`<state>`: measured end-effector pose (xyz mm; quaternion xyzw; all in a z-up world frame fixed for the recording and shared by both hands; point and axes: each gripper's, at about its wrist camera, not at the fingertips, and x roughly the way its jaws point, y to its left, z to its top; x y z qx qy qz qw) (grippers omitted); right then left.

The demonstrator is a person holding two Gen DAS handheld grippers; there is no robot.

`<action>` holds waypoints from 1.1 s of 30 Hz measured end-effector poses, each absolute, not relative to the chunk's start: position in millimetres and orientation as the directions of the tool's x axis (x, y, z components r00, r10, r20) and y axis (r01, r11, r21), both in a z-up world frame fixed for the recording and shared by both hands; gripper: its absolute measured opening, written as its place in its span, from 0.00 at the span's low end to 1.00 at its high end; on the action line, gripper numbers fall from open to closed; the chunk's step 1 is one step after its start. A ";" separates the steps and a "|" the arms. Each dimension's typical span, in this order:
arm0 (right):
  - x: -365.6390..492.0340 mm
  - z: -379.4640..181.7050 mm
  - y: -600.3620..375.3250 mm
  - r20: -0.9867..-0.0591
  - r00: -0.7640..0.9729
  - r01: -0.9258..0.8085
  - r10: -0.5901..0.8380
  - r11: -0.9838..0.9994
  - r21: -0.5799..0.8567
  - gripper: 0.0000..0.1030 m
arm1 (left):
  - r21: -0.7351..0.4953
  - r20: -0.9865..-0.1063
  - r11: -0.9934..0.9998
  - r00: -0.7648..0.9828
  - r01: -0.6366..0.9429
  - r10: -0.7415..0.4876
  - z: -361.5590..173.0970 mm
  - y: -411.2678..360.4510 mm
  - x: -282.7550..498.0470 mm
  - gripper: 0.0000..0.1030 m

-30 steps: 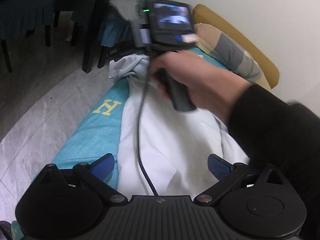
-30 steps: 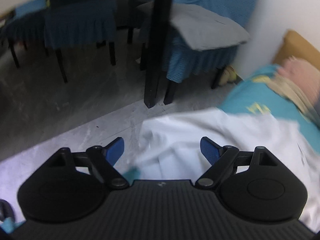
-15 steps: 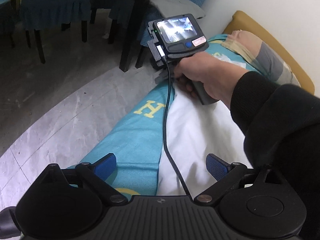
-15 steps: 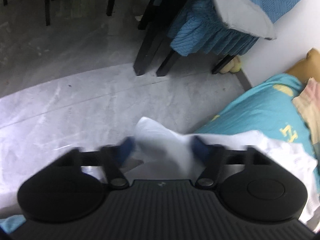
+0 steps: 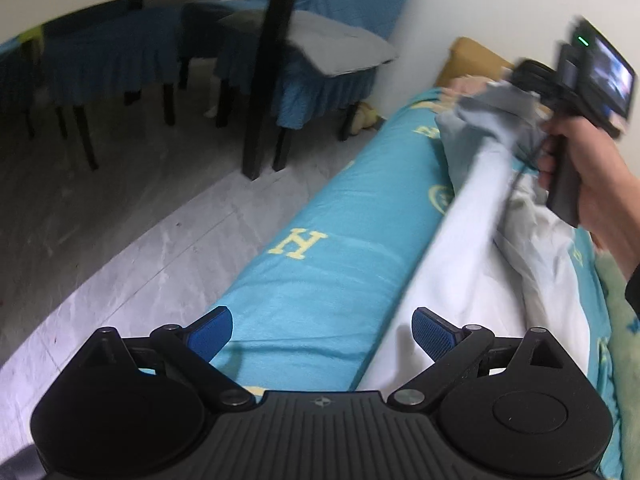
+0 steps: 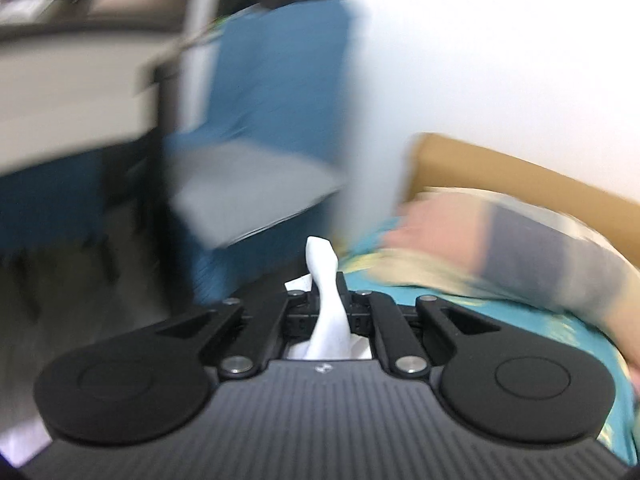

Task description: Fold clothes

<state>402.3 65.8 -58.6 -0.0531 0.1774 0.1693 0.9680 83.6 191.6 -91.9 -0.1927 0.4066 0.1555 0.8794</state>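
1. Right claw (image 6: 326,300): pressed together on a fold of the white garment (image 5: 472,264), with cloth bunched between the fingers. The hold is at one end, presumably so the piece can be lifted and drawn over.
2. Garment location: on the teal bed (image 5: 320,264), one end raised from it towards the pillow (image 6: 520,248).
3. Left claw (image 5: 322,334): spread and empty, hovering over the near hem at the bed's edge, probably placed to take it.
4. View is blurred; fold progress appears early.

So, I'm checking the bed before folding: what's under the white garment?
The white garment lies on a teal sheet printed with yellow letters. Whatever the sheet carries beneath the cloth is covered.
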 end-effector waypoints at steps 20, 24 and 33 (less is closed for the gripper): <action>390.5 -119.9 -107.6 -0.470 0.829 -0.217 0.303 0.949 0.230 0.82 | -0.136 -0.782 0.970 0.623 -0.200 0.019 -108.8 122.0 106.3 0.95; 319.0 -81.0 -120.8 -0.434 0.840 -0.228 0.326 0.938 0.262 0.82 | -0.145 -0.777 0.976 0.629 -0.164 -0.010 -102.2 118.4 96.2 0.95; 106.5 -44.2 -185.4 -0.472 0.808 -0.164 0.354 0.904 0.396 0.82 | -0.226 -0.743 0.967 0.663 -0.117 -0.093 -68.5 116.4 60.3 0.95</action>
